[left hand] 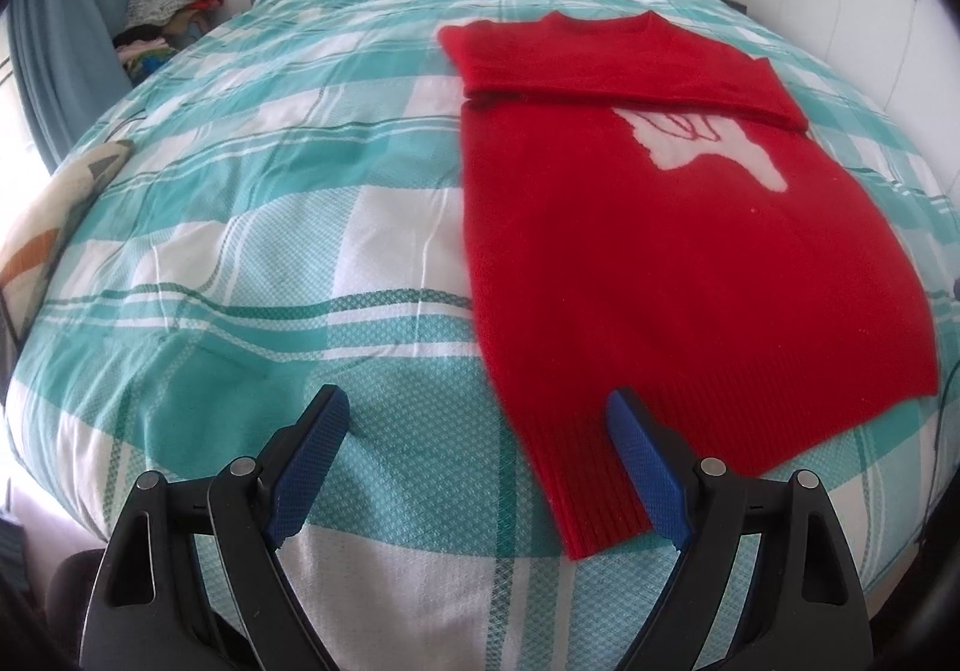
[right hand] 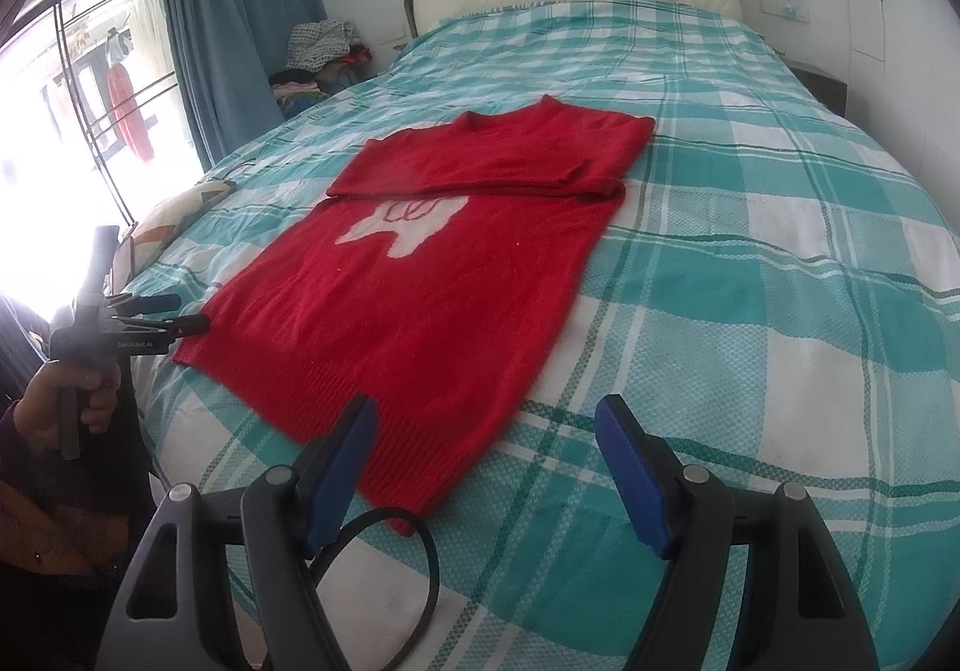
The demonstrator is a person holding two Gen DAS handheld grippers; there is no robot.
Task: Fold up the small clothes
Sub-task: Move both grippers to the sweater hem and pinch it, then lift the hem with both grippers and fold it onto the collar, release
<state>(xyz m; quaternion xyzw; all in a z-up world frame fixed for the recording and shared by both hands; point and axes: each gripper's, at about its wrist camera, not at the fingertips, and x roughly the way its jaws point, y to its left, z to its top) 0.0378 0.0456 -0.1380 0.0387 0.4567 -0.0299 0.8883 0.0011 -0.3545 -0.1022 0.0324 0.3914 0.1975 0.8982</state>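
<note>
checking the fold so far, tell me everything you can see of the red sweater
The red sweater is a fuzzy knit with a ribbed hem, a round neckline and a white motif on the chest. It lies flat on the checked bedspread, hem nearest the cameras, sleeves folded across the chest over the motif's top. Neither claw touches it.

We see soft daylight from the window (right hand: 90, 89), far left of the right jaws, where glare blows out the glass. The bed (left hand: 270, 227) ahead of both jaws bulges under fisheye distortion, frame corners go black, and the jaws cast only faint shadows.
</note>
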